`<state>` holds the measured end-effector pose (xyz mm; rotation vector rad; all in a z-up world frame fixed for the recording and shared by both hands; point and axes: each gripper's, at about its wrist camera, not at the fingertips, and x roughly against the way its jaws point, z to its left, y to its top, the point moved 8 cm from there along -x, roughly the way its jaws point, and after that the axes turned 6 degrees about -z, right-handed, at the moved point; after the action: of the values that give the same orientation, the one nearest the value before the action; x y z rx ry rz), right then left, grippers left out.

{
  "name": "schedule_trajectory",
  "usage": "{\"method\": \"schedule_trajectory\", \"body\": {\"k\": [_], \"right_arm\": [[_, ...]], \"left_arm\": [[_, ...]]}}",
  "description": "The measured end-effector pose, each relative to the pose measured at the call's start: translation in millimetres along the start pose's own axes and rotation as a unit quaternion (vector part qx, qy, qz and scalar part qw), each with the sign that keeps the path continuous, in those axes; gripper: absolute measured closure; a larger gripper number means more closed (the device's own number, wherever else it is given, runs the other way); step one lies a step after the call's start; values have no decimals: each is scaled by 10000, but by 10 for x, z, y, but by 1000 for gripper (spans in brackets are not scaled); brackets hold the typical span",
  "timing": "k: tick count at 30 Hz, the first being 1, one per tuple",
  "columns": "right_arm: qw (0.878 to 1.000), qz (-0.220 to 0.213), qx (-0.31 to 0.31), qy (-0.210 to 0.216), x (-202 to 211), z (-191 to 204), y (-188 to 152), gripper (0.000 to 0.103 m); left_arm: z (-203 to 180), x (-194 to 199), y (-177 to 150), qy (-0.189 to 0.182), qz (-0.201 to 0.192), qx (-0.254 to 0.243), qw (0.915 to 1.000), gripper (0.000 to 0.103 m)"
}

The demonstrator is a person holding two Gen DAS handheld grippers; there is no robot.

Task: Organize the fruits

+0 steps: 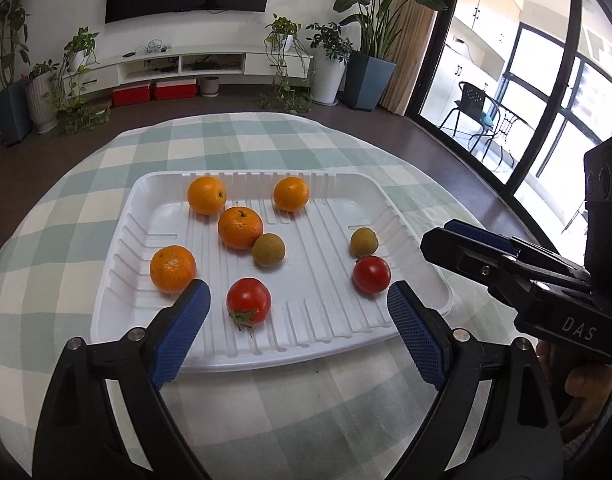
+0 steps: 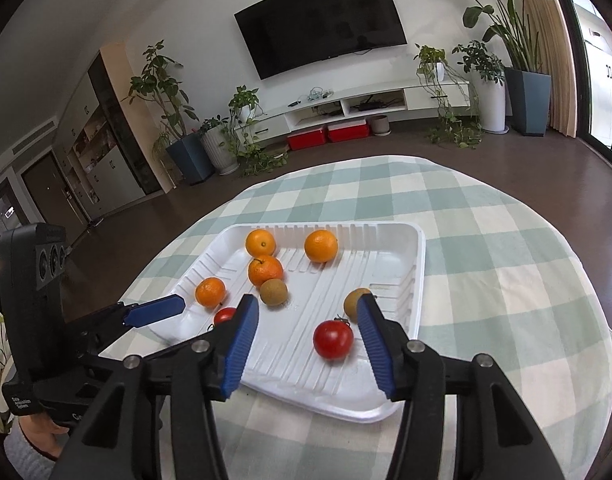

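Note:
A white ribbed tray (image 1: 326,320) (image 2: 402,272) on the checked tablecloth holds several oranges (image 1: 240,227) (image 2: 265,270), two brown kiwis (image 1: 268,249) (image 2: 273,291) and two red tomatoes. My left gripper (image 1: 297,312) is open over the tray's near edge, with one tomato (image 1: 248,301) between its blue fingers. My right gripper (image 2: 308,322) is open above the tray's near right part, with the other tomato (image 2: 333,339) between its fingers and a kiwi (image 2: 352,300) by the right fingertip. Each gripper shows in the other's view, the right gripper (image 1: 466,240) and the left gripper (image 2: 157,310).
The round table (image 1: 265,140) (image 2: 486,240) has a green and white checked cloth, bare around the tray. Beyond it are dark floor, potted plants (image 1: 330,60), a TV cabinet (image 2: 366,108) and a glass door at the right.

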<state>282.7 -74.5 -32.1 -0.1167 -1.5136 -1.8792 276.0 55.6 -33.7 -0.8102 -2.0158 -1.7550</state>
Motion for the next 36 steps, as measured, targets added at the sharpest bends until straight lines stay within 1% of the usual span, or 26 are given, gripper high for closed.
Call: {"method": "schedule_trajectory", "body": {"k": [3, 6, 9, 14, 21, 34, 36], "right_arm": [[9999, -72, -107, 0, 111, -20, -45, 46], [9998, -115, -146, -2, 187, -28, -94, 46], [9998, -161, -146, 2, 260, -17, -141, 46], [9995, -265, -157, 2, 389, -15, -201, 45], [9991, -301, -275, 58, 502, -50, -278, 43], [9989, -358, -281, 144, 593, -26, -316, 42], [9988, -372, -281, 148, 610, -23, -317, 41]], "left_arm": [[-66, 124, -8, 119, -97, -57, 9999, 13], [-120, 238, -30, 155, -169, -33, 9997, 13], [-152, 319, -68, 279, -193, -37, 9994, 12], [-228, 423, -154, 321, -187, -47, 9993, 12], [-298, 489, -256, 493, -158, -86, 9986, 12], [-384, 513, -389, 637, -105, -233, 9976, 12], [-388, 511, -402, 688, -102, -263, 9972, 6]]}}
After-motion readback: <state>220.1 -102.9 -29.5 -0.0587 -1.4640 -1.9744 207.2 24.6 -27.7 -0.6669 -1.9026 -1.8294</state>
